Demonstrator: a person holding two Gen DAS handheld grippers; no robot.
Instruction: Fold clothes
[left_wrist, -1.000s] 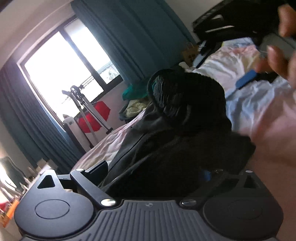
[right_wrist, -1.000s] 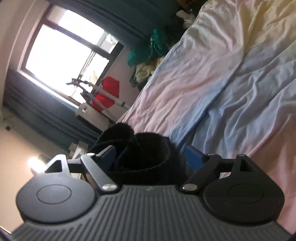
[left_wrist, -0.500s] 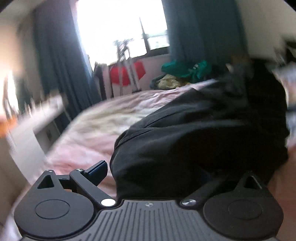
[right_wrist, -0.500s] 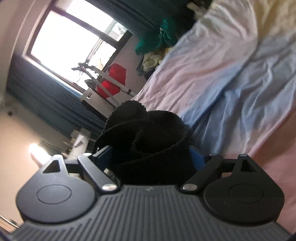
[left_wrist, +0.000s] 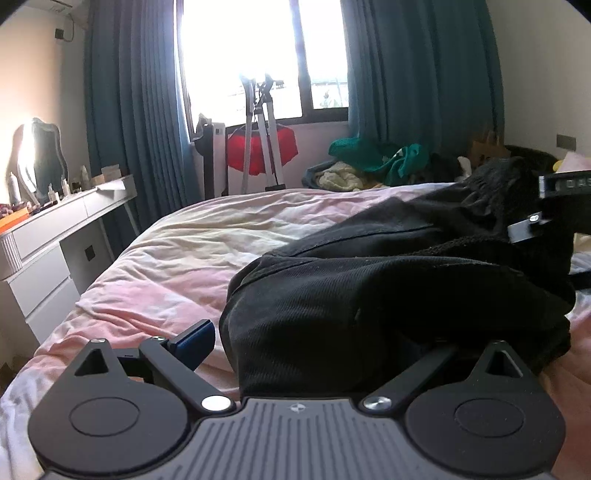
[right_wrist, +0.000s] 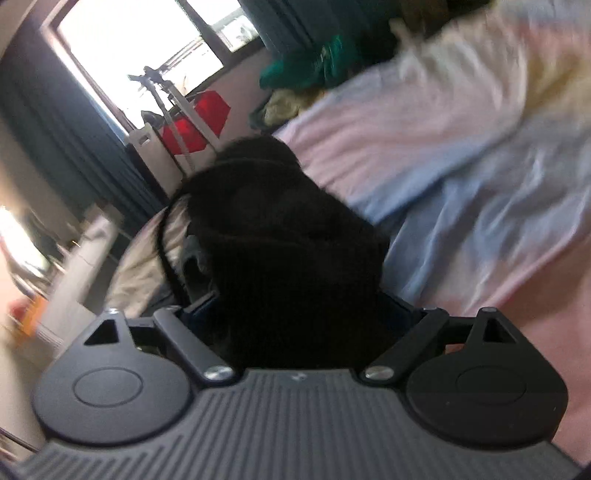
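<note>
Black garment (left_wrist: 369, 295), bunched and rumpled, lying across pink bedding

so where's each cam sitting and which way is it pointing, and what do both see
Left wrist: on the left gripper, low over the bed, facing the window; its fingers flank the black garment, and the right gripper shows at the far right.
Right wrist: on the right gripper, tilted and blurred, facing the same window; its fingers hold bunched black garment.
Shared: garment, bed, window, red item, green clothes pile.
</note>
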